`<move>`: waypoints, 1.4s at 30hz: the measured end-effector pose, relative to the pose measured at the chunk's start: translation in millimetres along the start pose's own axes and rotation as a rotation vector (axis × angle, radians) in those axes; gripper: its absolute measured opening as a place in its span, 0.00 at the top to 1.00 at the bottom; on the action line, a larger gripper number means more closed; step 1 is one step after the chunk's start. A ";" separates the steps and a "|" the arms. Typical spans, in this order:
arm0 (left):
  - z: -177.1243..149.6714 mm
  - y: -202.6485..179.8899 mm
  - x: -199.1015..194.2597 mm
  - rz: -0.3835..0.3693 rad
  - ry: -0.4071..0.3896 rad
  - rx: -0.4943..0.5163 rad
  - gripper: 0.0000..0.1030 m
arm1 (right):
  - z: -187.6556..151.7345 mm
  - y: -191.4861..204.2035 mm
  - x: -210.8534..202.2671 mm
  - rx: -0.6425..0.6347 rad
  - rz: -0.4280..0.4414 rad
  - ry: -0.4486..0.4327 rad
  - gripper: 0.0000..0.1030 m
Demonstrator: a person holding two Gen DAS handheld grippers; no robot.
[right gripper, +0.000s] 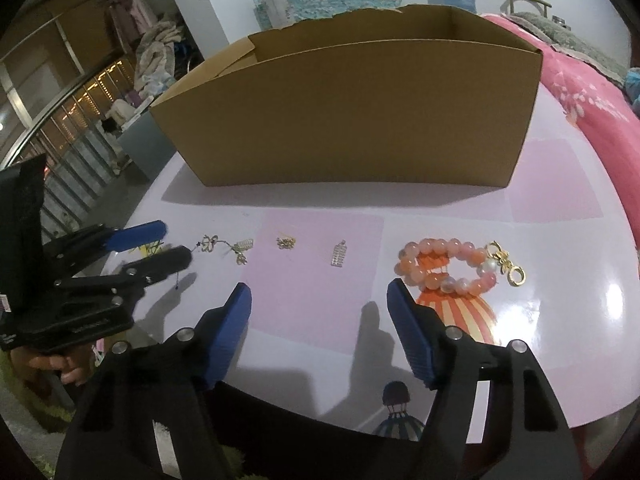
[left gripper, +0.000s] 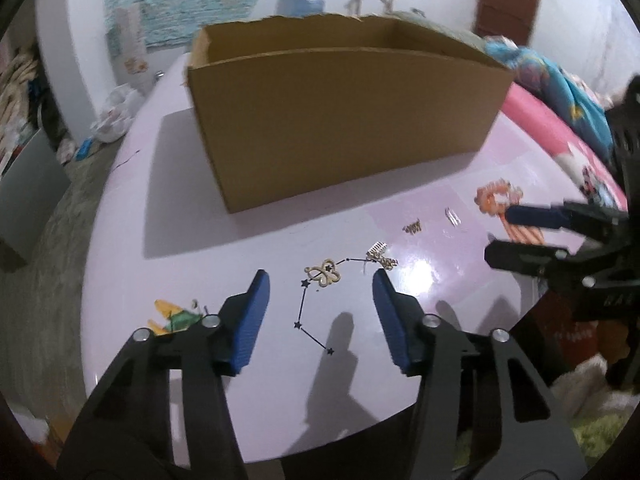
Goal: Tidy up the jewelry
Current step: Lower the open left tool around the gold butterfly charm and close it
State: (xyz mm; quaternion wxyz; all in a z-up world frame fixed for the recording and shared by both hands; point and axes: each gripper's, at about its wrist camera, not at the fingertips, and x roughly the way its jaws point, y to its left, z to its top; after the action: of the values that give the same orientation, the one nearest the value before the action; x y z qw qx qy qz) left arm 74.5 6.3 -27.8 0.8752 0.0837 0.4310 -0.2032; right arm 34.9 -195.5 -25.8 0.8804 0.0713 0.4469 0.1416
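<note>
An open cardboard box (left gripper: 340, 120) (right gripper: 352, 112) stands at the back of the lilac table (left gripper: 200, 220) (right gripper: 560, 320). In front of it lie a gold butterfly charm (left gripper: 322, 273) (right gripper: 210, 243), a gold comb-shaped piece (left gripper: 380, 256) (right gripper: 242, 249), a small gold chain bit (left gripper: 413, 227) (right gripper: 286, 242), a silver rhinestone piece (left gripper: 452, 216) (right gripper: 339, 255) and a pink bead bracelet (right gripper: 444, 266) (left gripper: 496, 198) with a gold clasp (right gripper: 508, 266). My left gripper (left gripper: 320, 280) (right gripper: 176, 242) hovers open just short of the butterfly charm. My right gripper (right gripper: 319, 286) (left gripper: 498, 234) is open, its right finger beside the bracelet, nothing held.
A green and yellow piece (left gripper: 176, 318) lies left of the left gripper near the table's rim. Pink bedding (right gripper: 592, 112) (left gripper: 560, 148) borders the table on the right. The round table's front edge runs close under both grippers; floor and clutter lie to the left.
</note>
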 end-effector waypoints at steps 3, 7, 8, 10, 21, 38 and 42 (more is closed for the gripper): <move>3.4 1.5 7.2 -0.023 0.030 0.068 0.59 | 3.0 0.7 3.1 -0.006 0.009 0.003 0.33; 9.5 4.9 16.9 -0.060 0.072 0.117 0.67 | 5.8 -0.8 8.1 0.001 0.013 0.010 0.33; 10.6 4.9 20.1 -0.068 0.088 0.135 0.68 | 6.4 -1.7 9.4 0.005 0.015 0.011 0.33; 11.2 4.7 24.4 -0.075 0.108 0.158 0.71 | 6.6 -2.9 11.1 0.010 0.017 0.013 0.33; 13.9 -2.1 26.5 -0.092 0.120 0.227 0.80 | 8.5 -3.8 17.4 0.018 0.025 0.023 0.33; 13.6 -5.5 21.2 -0.079 0.090 0.239 0.82 | 9.1 -6.3 10.5 0.018 0.020 0.005 0.33; 12.2 0.1 13.6 -0.060 0.078 0.206 0.82 | 10.9 -0.2 7.0 -0.014 0.042 -0.016 0.34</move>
State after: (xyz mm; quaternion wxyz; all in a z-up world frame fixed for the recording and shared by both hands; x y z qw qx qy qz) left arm 90.8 -1.3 -31.0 0.8381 0.1680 0.4437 -0.2693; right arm 47.7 -193.5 -24.7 0.8812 0.0754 0.4373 0.1627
